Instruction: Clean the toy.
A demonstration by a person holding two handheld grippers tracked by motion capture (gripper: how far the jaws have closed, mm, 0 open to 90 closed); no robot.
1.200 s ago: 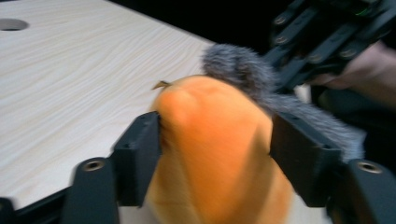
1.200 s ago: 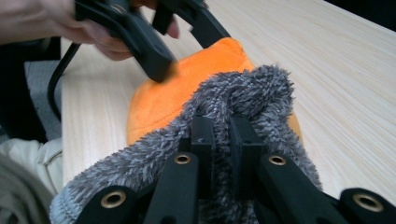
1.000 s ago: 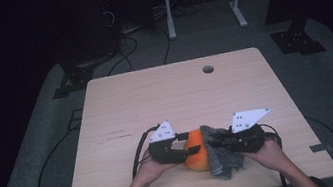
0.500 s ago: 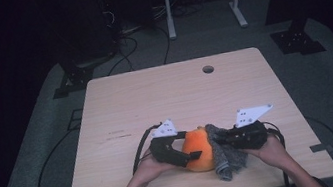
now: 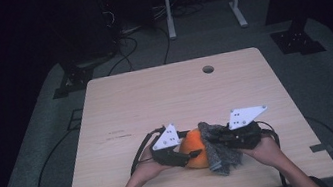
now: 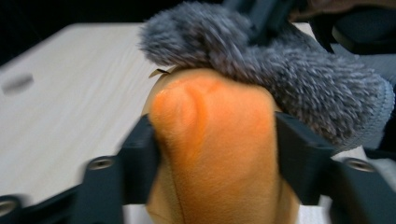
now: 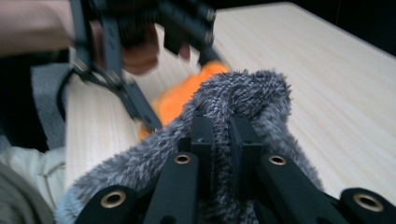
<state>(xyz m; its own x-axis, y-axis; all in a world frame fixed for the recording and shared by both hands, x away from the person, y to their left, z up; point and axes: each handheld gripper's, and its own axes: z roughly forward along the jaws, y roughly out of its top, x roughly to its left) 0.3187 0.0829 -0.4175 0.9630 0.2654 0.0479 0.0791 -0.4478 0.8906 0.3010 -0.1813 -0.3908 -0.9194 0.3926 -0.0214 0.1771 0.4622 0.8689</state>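
Fingers of your left gripper, just closing, press the orange plush; your right gripper pinches the grey fuzzy cloth near the table's front edge.

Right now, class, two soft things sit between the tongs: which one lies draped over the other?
The fuzzy grey fabric piece lies on top, pinched by the right tongs. The smooth orange plush thing sits beneath it, between the left tongs' jaws.
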